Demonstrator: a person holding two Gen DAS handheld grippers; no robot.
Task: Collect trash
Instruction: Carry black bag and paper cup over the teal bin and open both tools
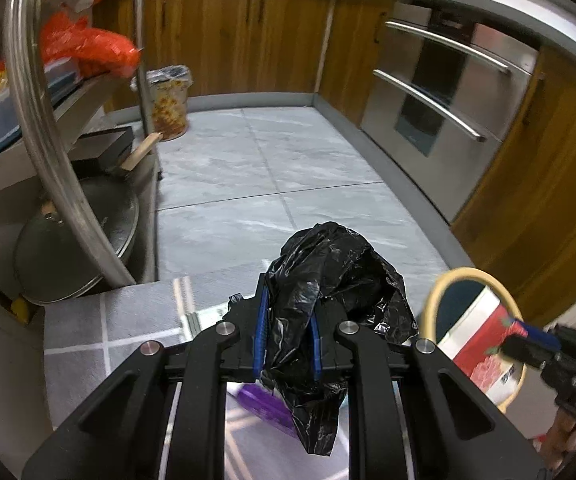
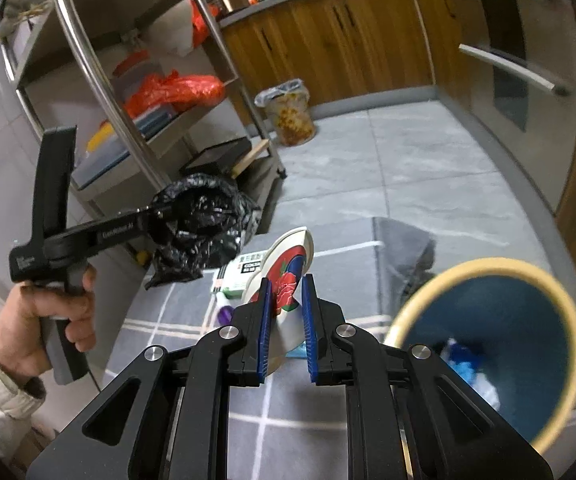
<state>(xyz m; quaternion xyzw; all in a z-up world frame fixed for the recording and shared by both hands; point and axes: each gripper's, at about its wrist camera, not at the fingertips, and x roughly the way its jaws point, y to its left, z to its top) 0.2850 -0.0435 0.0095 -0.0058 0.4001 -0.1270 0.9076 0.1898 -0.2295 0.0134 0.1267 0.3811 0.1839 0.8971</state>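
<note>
Left gripper (image 1: 288,344) clenching black bag (image 1: 328,280); right gripper (image 2: 285,324) pinching flowered carton (image 2: 283,280), both hanging beside bin (image 2: 544,280). Loose bag risking snagging rim, missing.

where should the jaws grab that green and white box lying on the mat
Take the green and white box across its narrow width at the near left end, coming straight down from above. It lies flat on the grey mat, so the sides are the only faces the jaws can close on. Its right end is hidden behind the flowered paper piece in the right gripper, so that end is poor.
</note>
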